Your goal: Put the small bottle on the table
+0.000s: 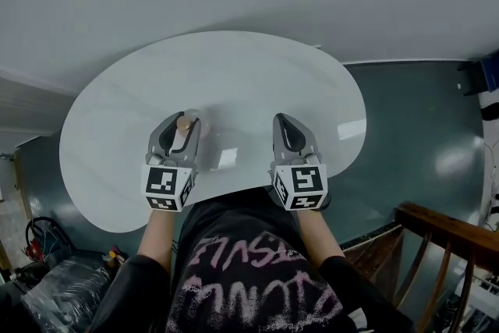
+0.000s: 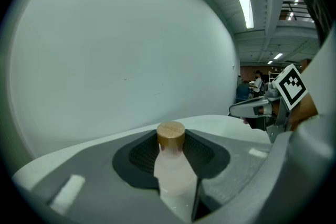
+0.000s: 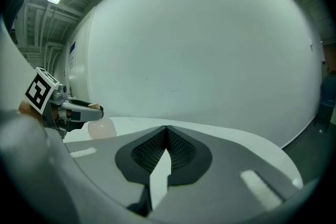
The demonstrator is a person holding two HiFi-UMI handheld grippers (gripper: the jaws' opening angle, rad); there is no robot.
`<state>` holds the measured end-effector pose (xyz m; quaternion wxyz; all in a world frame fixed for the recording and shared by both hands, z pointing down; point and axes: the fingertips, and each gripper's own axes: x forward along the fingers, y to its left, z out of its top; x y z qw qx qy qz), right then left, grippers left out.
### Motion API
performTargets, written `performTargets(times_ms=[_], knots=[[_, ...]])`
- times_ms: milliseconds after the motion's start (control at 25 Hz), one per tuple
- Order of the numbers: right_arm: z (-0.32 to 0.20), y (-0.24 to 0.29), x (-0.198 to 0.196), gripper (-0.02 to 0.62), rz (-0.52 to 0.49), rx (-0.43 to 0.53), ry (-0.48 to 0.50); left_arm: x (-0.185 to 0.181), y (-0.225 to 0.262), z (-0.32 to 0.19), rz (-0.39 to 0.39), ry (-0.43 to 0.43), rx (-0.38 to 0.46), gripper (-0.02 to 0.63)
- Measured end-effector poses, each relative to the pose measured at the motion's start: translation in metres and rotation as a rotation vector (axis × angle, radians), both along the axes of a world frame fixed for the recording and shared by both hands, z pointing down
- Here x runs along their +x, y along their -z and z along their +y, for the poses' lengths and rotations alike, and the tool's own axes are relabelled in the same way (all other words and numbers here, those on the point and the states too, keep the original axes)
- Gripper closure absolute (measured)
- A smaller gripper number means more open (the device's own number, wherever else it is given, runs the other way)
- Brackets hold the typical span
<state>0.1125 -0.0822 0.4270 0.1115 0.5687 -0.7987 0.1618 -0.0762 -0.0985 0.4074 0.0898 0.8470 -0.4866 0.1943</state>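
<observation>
Your left tool (image 1: 182, 129) clamps the small bottle (image 2: 172, 168) near the counter's (image 1: 234, 66) near edge, your right tool (image 1: 285, 123) alongside has its jaws together and empty, and open surface extends to the far edge.

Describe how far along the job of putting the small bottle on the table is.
Done: the left gripper is shut on the small bottle, over the table. In hand: the bottle; whether its base touches the table is unclear. Left: set it down, open the jaws. The right gripper is shut, empty.
</observation>
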Motion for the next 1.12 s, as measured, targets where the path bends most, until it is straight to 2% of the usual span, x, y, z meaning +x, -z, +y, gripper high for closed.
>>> performTargets(times_ms=[840,1120], knots=[[-0.042,-0.02,-0.025,0.584,0.028,-0.05,0.047,-0.016,-0.027,-0.045,0.01,0.013,-0.032,0.466],[-0.052,-0.029,-0.033,0.584,0.04,-0.069,0.055,-0.017,-0.033,-0.058,0.018,-0.008,-0.033,0.466]])
